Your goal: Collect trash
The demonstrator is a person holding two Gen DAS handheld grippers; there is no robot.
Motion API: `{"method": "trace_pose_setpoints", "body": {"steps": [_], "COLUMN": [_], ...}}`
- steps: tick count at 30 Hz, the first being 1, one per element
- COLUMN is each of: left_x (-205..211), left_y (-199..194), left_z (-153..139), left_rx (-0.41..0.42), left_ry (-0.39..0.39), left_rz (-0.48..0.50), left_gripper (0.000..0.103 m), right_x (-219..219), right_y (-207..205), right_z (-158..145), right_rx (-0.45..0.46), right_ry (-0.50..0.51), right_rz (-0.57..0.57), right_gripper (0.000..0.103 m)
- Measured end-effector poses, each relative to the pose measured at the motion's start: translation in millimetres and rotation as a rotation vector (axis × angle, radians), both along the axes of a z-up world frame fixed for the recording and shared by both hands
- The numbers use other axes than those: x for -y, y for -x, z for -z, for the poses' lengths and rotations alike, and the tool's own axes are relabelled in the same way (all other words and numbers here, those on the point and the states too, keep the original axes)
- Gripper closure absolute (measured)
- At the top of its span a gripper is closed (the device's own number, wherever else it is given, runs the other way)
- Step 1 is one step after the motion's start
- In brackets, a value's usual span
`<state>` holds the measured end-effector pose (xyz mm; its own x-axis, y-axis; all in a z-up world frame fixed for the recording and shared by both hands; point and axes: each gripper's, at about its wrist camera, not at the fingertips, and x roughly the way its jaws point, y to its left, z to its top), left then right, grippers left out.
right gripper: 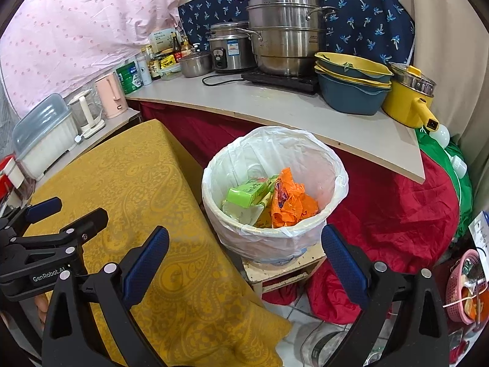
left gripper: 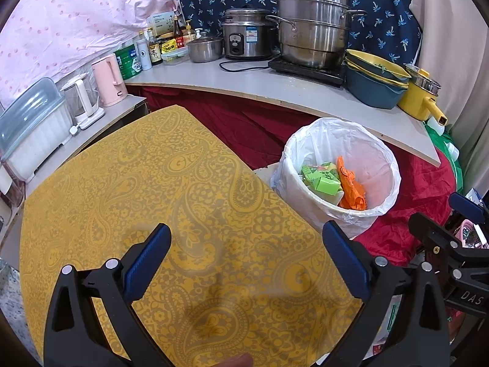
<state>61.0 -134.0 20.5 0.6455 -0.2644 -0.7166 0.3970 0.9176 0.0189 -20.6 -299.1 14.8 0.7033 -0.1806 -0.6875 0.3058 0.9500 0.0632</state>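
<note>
Sitting inside the white plastic-lined round trash bin (right gripper: 275, 189) are the green cardboard cartons (right gripper: 247, 195) and a crumpled orange plastic wrapper (right gripper: 290, 205), the wrapper lying against the cartons on their right. That bin stands on a small pale wooden stool (right gripper: 284, 267), just beside the yellow paisley-patterned table cloth (left gripper: 171, 189), with a red cloth (right gripper: 391, 214) draped behind and to its right. Left hand-held gripper (left gripper: 247, 244) hovers over the bare paisley cloth, blue-padded jaws spread wide and empty. Right hand-held gripper (right gripper: 244, 246) hangs in front of the bin, jaws equally wide apart, nothing between them. Beyond, the grey counter (right gripper: 275, 101) carries a stacked stainless steel steamer pot (right gripper: 287, 30), a rice cooker (right gripper: 226, 46) and yellow-and-blue basins (right gripper: 351, 85).
</note>
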Motion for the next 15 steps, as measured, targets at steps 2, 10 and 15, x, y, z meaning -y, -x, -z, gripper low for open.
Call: {"method": "trace_pose_setpoints", "body": {"steps": [2,10,15], "left_x": [2,6,13], "left_y": [-1,-3,-3], "left_z": [1,2,3], "left_rx": [-0.001,-0.005,0.001], "left_ry": [0.0,0.001,-0.003], "left_rz": [0.003,0.004,0.009], "left_gripper": [0.008,0.008,0.008], "right_x": [2,8,10], "right_y": [-1,-2,-1], "right_z": [0,3,3], "right_rx": [0.004,0.006,0.008], "right_ry": [-0.003,-0.007,-0.009], "right_rz": [0.004,0.013,0.018], "right_gripper": [0.007,0.007,0.007]}}
